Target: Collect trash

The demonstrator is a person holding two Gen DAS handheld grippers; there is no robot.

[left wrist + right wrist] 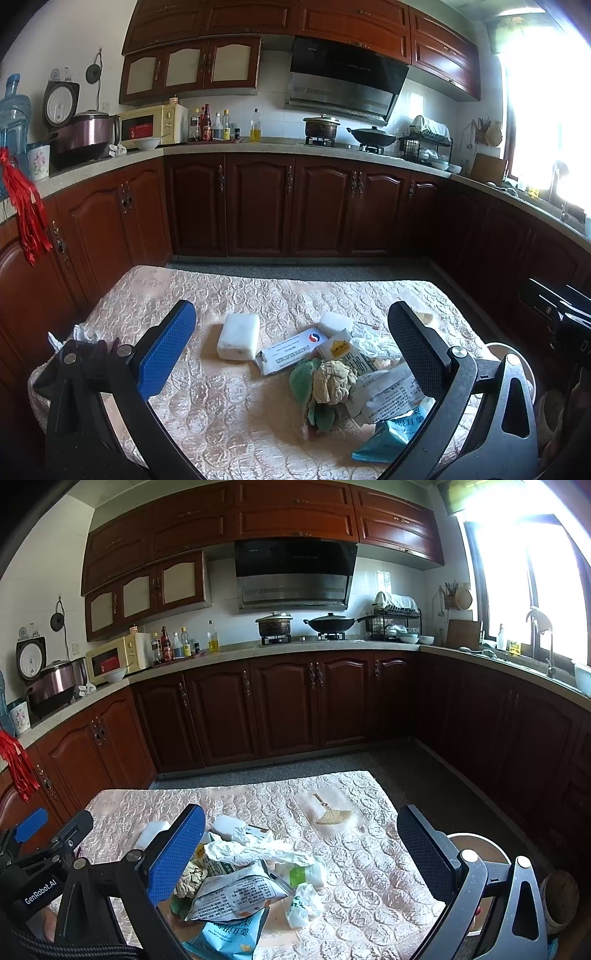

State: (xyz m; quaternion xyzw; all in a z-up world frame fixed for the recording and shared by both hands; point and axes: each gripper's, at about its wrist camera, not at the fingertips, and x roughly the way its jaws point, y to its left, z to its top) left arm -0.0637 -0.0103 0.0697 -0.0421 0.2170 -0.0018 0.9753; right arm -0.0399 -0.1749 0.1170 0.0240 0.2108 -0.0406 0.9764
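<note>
Left wrist view: left tongs (pixel 291 350) gape wide above the quilted desk (pixel 229 424), over a crumpled paper ball (pixel 332 380), flat carton (pixel 291 349) and foam block (pixel 238 336). Right wrist view: right tongs (pixel 301 853) spread wide, empty, above glossy, possibly foil, wrappers (pixel 240 890).

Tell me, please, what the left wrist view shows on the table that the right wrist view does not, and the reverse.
Only the left wrist view shows the crumpled tissue at the table's left edge and the flattened medicine box. Only the right wrist view shows the small fan-shaped straw brush and the other gripper alongside. Both show the open gripper fingers, the white foam block, the printed snack wrapper and the teal packet on the quilted tablecloth.
</note>
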